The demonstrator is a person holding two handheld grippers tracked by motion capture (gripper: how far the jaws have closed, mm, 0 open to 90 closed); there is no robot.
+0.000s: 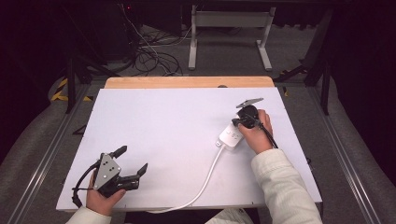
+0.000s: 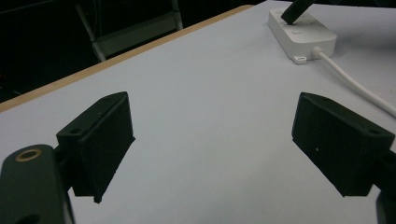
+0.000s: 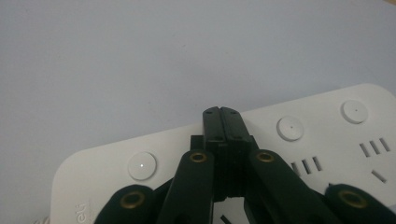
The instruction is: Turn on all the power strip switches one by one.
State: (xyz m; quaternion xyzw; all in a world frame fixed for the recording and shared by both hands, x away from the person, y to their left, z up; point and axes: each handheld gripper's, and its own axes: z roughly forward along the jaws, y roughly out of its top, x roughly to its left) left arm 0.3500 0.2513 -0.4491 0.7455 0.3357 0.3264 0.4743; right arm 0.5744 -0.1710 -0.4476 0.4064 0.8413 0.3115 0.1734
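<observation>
A white power strip lies flat on the white table, right of centre; its white cable runs off toward the front edge. My right gripper points down at the strip, jaws shut together with nothing between them. In the right gripper view the closed tips sit over the strip's top, between two round buttons; contact cannot be told. My left gripper stands open and holds nothing near the front left. The left gripper view, between its jaws, shows the strip far off.
A wooden strip borders the table's far edge. Beyond it on the floor are tangled cables and a grey metal frame. Bare white tabletop stretches between the two grippers.
</observation>
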